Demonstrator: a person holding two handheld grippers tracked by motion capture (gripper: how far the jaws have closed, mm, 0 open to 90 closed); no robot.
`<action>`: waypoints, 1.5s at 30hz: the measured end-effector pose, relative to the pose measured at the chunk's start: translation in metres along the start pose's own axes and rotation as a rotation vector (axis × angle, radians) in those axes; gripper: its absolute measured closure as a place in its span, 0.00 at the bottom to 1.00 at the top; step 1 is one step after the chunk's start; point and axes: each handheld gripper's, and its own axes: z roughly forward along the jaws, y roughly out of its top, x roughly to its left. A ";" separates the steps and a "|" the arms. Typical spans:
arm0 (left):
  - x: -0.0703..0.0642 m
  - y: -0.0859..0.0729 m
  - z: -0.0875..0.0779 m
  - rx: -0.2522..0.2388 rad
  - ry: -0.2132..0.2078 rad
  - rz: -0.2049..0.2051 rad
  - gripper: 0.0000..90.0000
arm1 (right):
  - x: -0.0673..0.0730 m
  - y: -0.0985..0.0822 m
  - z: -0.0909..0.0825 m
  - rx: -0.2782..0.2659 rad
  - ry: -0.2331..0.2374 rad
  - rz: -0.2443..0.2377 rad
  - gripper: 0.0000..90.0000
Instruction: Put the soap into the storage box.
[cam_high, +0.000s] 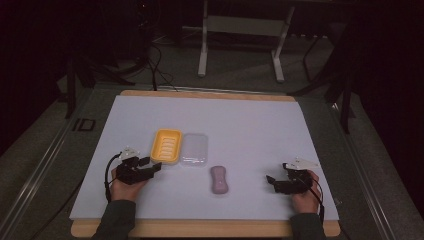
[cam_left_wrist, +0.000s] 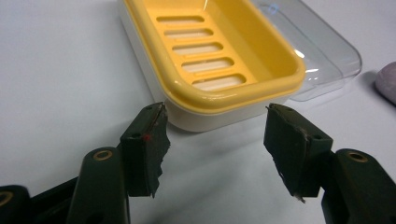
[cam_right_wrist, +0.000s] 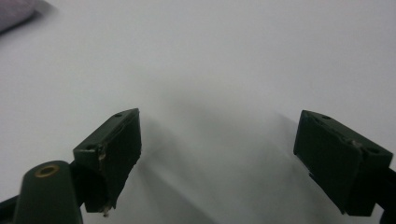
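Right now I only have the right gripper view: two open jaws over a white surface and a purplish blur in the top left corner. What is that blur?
Observer: A pinkish-purple soap bar, lying flat on the white mat between the two grippers.
Operator: Anything else on the mat?
Observer: A yellow soap dish with a slotted floor, nothing in it, and a clear lid lying right beside it.
Operator: Where is the left gripper?
Observer: The left gripper is open, its jaws apart just short of the dish's near end, not touching it.
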 end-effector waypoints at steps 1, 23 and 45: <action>0.000 0.000 -0.001 -0.007 -0.002 0.004 0.49 | 0.000 0.000 -0.001 -0.010 0.005 -0.001 0.17; -0.043 0.013 -0.004 0.001 -0.139 0.228 0.92 | 0.004 -0.001 -0.002 -0.020 0.010 -0.042 0.22; -0.077 0.044 0.010 0.024 -0.246 0.341 1.00 | 0.005 -0.001 -0.002 -0.026 0.004 -0.055 0.22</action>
